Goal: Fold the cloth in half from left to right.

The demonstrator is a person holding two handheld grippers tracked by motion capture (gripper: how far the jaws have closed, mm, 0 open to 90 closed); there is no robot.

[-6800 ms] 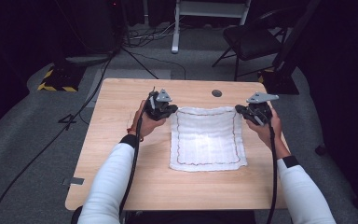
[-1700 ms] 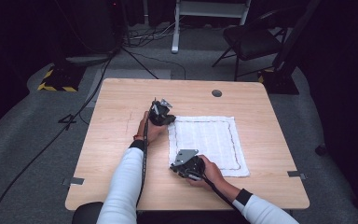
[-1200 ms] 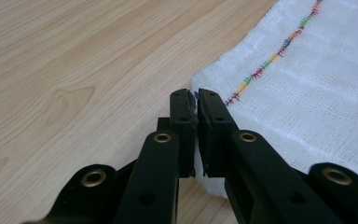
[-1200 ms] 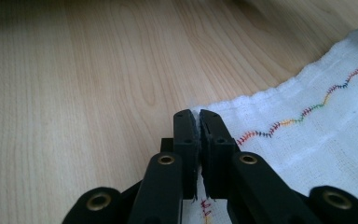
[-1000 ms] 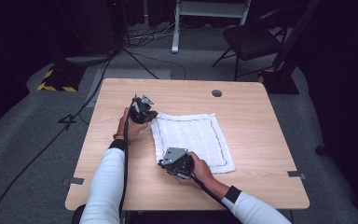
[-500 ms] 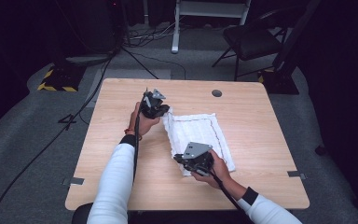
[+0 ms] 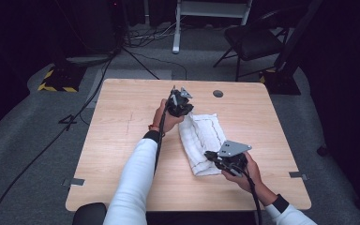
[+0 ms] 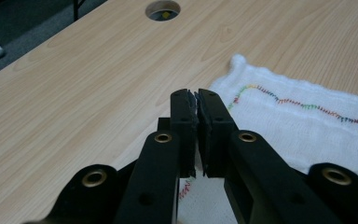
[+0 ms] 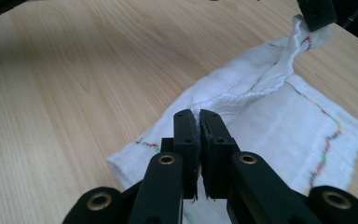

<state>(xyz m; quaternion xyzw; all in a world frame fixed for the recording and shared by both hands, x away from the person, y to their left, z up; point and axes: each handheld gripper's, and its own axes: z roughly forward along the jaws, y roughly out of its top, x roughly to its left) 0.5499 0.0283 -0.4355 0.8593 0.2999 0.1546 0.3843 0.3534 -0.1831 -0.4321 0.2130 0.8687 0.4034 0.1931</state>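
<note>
A light wooden desk [image 7: 122,154] with broad bare surface on its left half and along the near edge, open for a hand to pass. A bunched white cloth [image 7: 201,140] lies right of centre, stretched between the left claw [image 7: 183,110] at its far end and the right claw [image 7: 214,157] at its near end; both forearms cross the near desk. A round cable hole [image 7: 218,93] sits near the far edge. A chair [image 7: 255,40] stands well beyond the desk.

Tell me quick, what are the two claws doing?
Left claw: shut on the white cloth's far edge.
Right claw: shut on the cloth's near edge.
</note>
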